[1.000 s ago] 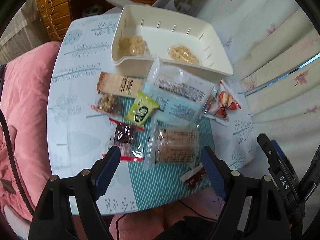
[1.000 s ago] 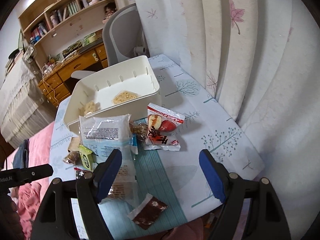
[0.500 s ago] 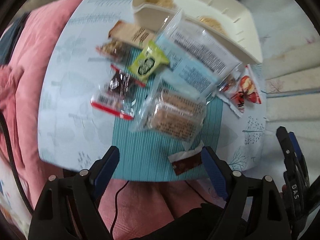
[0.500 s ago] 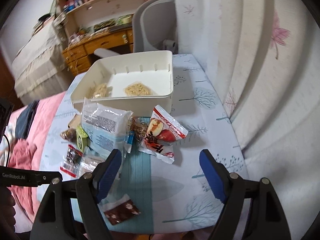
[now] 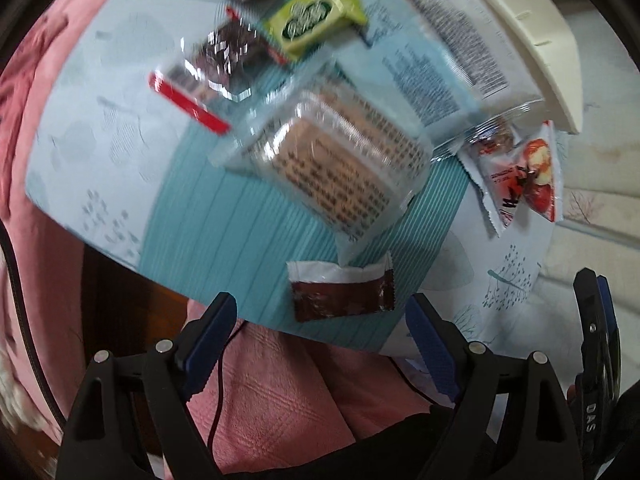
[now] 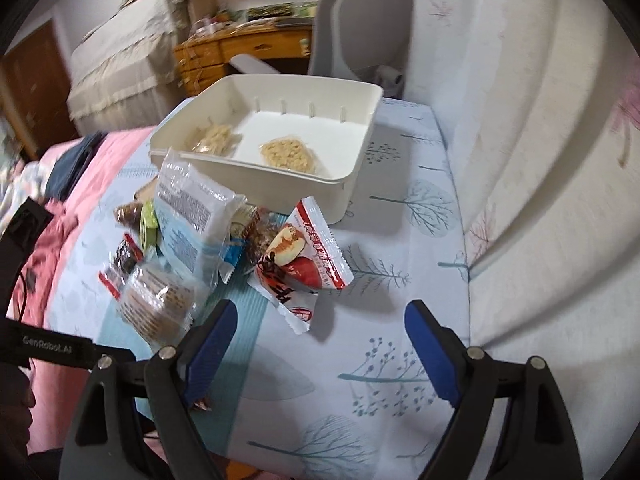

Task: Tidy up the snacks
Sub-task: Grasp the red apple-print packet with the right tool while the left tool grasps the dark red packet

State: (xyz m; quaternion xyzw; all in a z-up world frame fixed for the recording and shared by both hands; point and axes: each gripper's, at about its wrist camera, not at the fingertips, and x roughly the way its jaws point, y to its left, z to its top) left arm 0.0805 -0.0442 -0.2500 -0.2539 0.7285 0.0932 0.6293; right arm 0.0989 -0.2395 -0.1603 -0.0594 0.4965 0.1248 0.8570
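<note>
My left tongs (image 5: pixel 320 320) stand wide apart with nothing between the blue ribbed pads; my right tongs (image 6: pixel 316 328) are opening, and only bare cloth shows between them.

The snacks lie heaped mid-worktop (image 6: pixel 400 380), on a pale cloth printed with grey-blue trees and a teal ribbed stripe. In the left view, just above my tongs at lower centre, is a small brown packet (image 5: pixel 340 294), flat, glossy, with a white folded flap and crimped ends. Its top edge touches a clear crinkly pack of tan biscuits (image 5: pixel 332 160) covered in dark print. Upper left of that sits a dark sweet (image 5: pixel 224 56) in clear film with red end strips, and beside it a lime-green sachet (image 5: pixel 316 20). A large clear-and-pale-blue bag (image 5: pixel 432 60) with small print leans toward the bin (image 5: pixel 548 60) at upper right, a cream plastic box with rounded corners and slotted walls. At the right edge lies a red-and-white packet (image 5: pixel 520 180) with an apple picture and saw-tooth seams.

In the right view the bin (image 6: pixel 360 148) fills the upper centre, and two pale, lumpy noodle-like cakes (image 6: pixel 288 154) in film lie on its floor. The apple packet (image 6: pixel 304 256) sits just before its near wall, above my tongs. Pink bedding (image 5: pixel 280 392) shows below the worktop edge in the left view.
</note>
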